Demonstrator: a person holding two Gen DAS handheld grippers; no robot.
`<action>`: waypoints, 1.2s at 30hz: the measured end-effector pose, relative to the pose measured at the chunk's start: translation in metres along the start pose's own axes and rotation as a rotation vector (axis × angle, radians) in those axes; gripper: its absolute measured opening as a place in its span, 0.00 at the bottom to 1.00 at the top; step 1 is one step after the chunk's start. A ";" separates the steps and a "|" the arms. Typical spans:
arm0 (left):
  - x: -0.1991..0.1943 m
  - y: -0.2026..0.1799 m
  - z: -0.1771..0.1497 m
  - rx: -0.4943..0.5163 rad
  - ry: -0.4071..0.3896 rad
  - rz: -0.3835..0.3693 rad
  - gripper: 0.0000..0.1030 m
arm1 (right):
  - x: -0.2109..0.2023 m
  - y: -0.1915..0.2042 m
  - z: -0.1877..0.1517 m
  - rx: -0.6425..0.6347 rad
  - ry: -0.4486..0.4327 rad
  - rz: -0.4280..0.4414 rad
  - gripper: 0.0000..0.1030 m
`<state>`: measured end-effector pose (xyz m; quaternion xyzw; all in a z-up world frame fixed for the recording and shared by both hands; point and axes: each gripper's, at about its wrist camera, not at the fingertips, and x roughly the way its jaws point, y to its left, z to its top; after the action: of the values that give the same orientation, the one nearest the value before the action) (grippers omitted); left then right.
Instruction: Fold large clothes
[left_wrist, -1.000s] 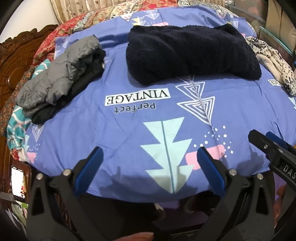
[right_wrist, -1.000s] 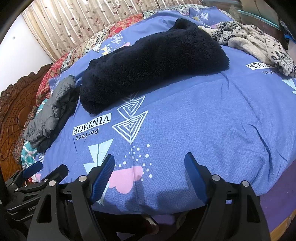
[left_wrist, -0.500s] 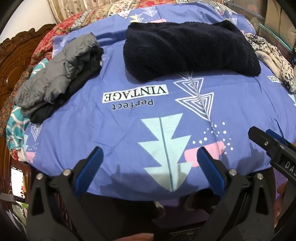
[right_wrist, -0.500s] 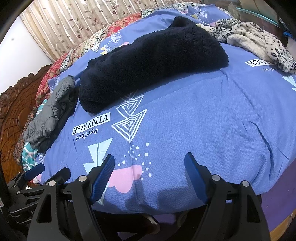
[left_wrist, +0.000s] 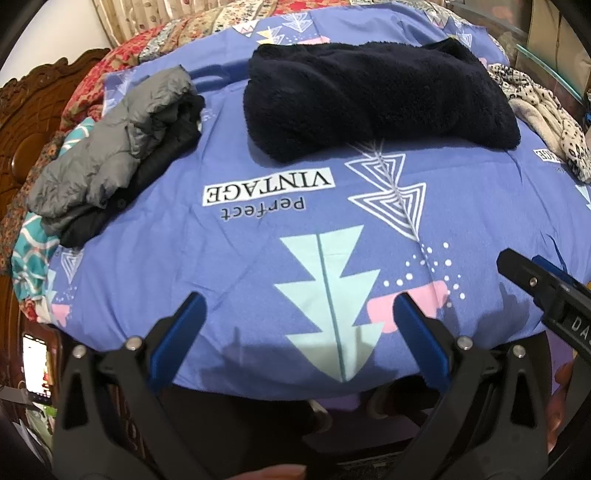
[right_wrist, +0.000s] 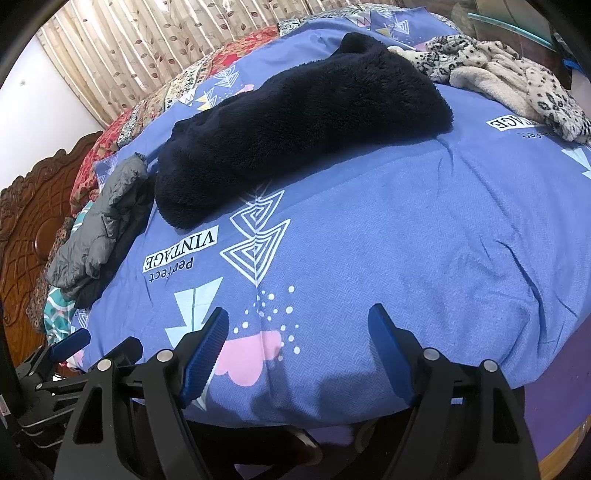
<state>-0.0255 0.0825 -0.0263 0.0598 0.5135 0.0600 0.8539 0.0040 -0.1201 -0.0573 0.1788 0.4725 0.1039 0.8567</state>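
Hovering at the near edge of the bed (left_wrist: 461, 206) | left claw (left_wrist: 299, 314) and right claw (right_wrist: 295, 325) both released, nothing between the blue pads — likely poised to start | dark navy fleece garment (left_wrist: 369, 99) lies bunched mid-bed, well apart from both | grey puffer jacket (left_wrist: 110, 136) heaped left, leopard-print fleece (right_wrist: 498, 74) right — probably waiting.

Both wrist views look down across the bedspread (left_wrist: 258, 236).

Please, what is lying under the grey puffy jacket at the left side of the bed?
Under the grey puffy jacket lies a black garment, showing along its right and lower edges. It rests on the blue bedsheet. How far the black garment extends beneath is hidden.
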 end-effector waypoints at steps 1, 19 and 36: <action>0.000 0.000 0.001 -0.001 -0.002 0.000 0.94 | 0.000 0.000 0.001 -0.001 0.001 0.001 0.92; -0.025 -0.005 0.004 0.027 -0.083 -0.038 0.94 | -0.024 -0.003 0.000 0.009 -0.040 -0.028 0.92; -0.023 0.024 -0.003 0.001 -0.093 0.048 0.94 | -0.017 0.033 0.002 -0.102 -0.104 0.017 0.92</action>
<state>-0.0399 0.1029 -0.0037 0.0753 0.4715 0.0771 0.8752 -0.0034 -0.0959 -0.0296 0.1442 0.4197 0.1256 0.8873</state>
